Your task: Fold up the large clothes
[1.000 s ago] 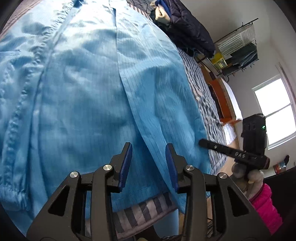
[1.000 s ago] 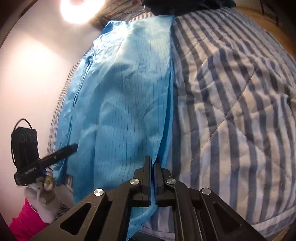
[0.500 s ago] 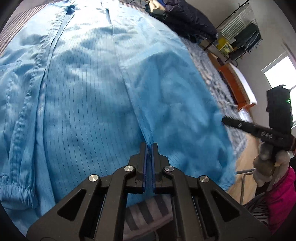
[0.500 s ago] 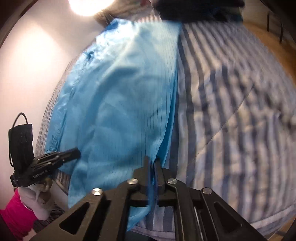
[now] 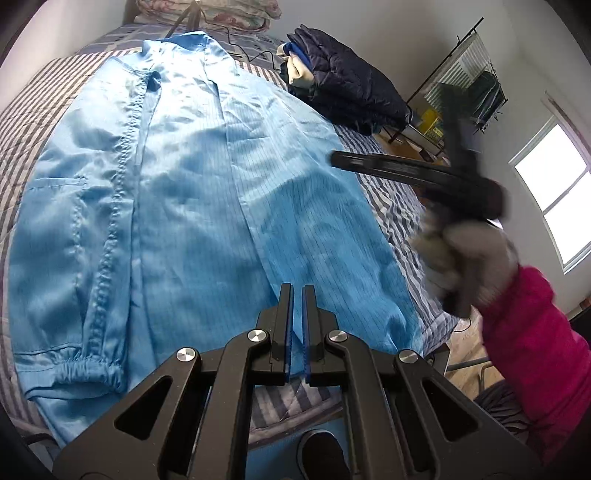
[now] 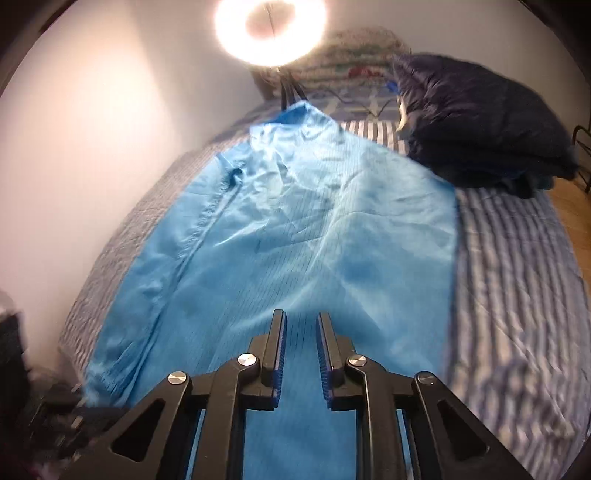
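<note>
No brand, label or writing can be read anywhere in either view. You have one blue garment [image 5: 207,206] spread flat along the bed [image 5: 399,206], its collar toward the head of the bed and its hem at the foot edge nearest you. One elastic cuff [image 5: 88,369] lies near the bed's left edge. One dark quilted jacket [image 5: 351,88] sits in a folded pile at the far right corner of the bed. One ring light [image 6: 271,29] glows beyond the head of the bed. Your left gripper [image 5: 297,295] has its jaws pressed together on the garment's hem. Your right gripper [image 6: 300,328] hangs over the garment with its jaws narrowly apart and closing, no cloth pinched between them.
</note>
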{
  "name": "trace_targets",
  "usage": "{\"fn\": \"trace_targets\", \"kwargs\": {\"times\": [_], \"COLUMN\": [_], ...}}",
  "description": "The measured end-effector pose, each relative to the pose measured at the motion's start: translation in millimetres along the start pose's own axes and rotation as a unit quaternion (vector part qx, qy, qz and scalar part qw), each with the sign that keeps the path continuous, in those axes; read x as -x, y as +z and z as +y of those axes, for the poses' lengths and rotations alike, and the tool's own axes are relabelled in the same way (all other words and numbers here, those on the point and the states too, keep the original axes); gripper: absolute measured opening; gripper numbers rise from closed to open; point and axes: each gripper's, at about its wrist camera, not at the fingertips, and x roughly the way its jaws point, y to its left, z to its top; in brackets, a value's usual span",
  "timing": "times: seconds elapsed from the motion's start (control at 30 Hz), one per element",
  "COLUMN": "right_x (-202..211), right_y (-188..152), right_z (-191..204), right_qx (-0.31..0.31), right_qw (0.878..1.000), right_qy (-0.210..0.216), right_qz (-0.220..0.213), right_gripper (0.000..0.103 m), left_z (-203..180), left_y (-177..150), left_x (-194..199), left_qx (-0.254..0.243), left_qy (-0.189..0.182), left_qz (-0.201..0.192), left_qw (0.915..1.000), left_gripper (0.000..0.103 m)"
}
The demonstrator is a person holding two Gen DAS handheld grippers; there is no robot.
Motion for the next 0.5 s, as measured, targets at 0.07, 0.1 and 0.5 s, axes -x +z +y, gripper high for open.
{"fn": "trace_targets", "kwargs": {"times": [0.07,0.1,0.5], "right_x": [-25,-37,-30], "right_y": [5,5,11], "right_z": [-3,-5,-3], "right_qx": [-0.008,-0.017,-0.022], "right_qw": [1.000,0.999,0.999], "right_qy": [-0.007,-0.006,0.006], "right_qz": [0.021,0.029,0.035], "right_gripper": [0.015,0.015,0.017], "left_z": [4,8,23], "left_y": [-1,0,5], "left_x": [4,6,17], "left_qx": [0.001,0.004,0.015], "left_qy": [0.004,0.006,0.023], "left_qz": [-0.002,-0.002,-0.021], "left_qw": [1.0000,1.0000,0.9994], "left_gripper": [0.001,0.001,0.001]}}
